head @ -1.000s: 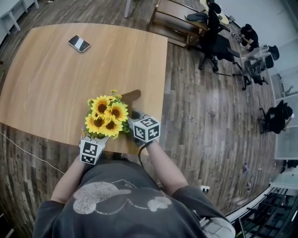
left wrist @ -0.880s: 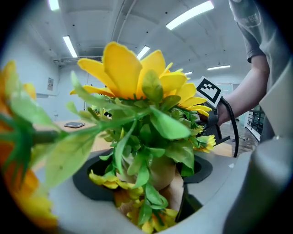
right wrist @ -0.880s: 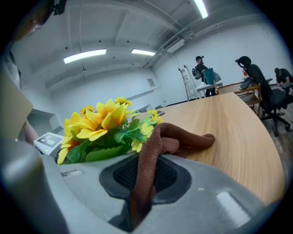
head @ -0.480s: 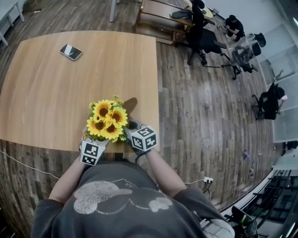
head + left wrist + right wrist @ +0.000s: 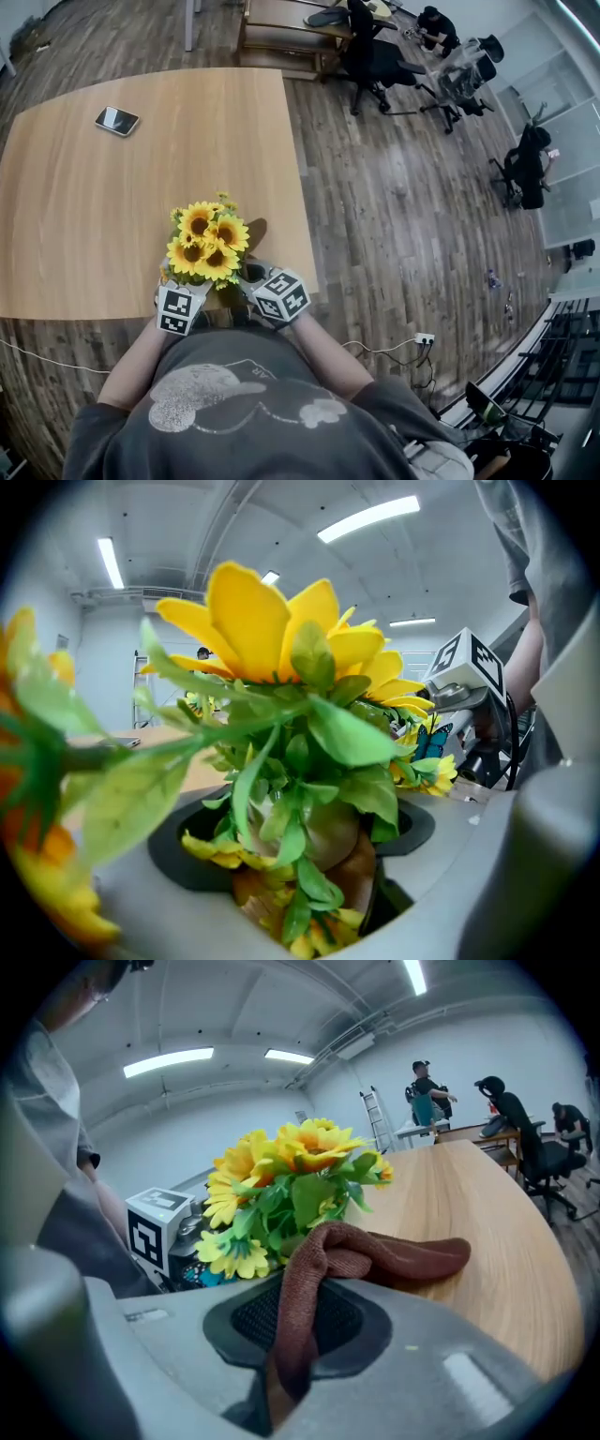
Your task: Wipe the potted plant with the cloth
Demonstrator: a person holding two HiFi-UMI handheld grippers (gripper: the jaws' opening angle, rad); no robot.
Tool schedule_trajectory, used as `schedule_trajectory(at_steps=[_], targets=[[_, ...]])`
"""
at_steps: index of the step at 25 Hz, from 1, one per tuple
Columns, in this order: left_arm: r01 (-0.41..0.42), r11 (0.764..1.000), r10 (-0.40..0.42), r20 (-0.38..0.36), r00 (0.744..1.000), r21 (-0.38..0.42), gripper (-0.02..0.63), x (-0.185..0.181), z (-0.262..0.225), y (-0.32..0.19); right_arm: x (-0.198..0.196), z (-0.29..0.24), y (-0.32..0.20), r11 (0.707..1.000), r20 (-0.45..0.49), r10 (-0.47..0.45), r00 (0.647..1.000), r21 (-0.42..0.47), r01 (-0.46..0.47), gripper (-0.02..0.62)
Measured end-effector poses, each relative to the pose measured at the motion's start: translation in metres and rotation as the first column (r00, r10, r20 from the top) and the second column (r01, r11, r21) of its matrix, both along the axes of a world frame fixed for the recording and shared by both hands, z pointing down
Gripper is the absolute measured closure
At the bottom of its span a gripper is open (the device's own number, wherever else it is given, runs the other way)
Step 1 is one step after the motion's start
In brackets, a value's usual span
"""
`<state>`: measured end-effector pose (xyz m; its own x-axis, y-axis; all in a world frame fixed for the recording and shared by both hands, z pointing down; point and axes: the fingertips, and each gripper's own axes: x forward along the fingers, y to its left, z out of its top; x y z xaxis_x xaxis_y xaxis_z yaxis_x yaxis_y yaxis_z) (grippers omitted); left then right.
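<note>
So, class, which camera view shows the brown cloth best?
The right gripper view: the brown cloth sits pinched between its jaws. The head view doesn't show it clearly; potted sunflowers fill the left gripper view.

**Desk:** Where are the arms?

**Photographer:** The bare left forearm [image 5: 141,361] and right forearm [image 5: 323,352] reach forward, close together. The grey two-jaw left tool [image 5: 194,287] grips the potted yellow sunflower plant [image 5: 330,841] at its base. Just beside it, the grey two-jaw right tool [image 5: 249,276] pinches a brown knitted cloth [image 5: 375,1251].
</note>
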<state>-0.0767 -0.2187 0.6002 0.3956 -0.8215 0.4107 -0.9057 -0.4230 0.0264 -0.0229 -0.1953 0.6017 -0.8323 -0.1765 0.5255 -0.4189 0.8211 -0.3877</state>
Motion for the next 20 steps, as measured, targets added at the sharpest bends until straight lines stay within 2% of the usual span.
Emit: schedule_trajectory(at_steps=[4,10,14,20], targets=[[-0.043,0.999,0.043,0.003,0.999,0.002,0.163,0.002,0.001,-0.001,-0.001,0.002,0.017,0.999,-0.017,-0.047,0.999,0.002,0.047,0.548],[-0.072,0.997,0.072,0.0,0.997,0.002,0.164,0.001,0.001,-0.002,0.005,-0.001,0.017,1.0,-0.017,-0.025,1.0,0.003,0.025,0.548],[-0.122,0.992,0.122,-0.003,0.992,0.003,0.166,0.002,0.002,0.0,0.023,-0.003,0.003,0.999,-0.018,0.027,0.999,0.017,-0.027,0.548],[-0.21,0.978,0.21,-0.009,0.978,0.005,0.166,0.004,-0.001,0.007,0.063,-0.013,-0.034,0.984,-0.032,0.17,0.985,0.066,-0.168,0.548]])
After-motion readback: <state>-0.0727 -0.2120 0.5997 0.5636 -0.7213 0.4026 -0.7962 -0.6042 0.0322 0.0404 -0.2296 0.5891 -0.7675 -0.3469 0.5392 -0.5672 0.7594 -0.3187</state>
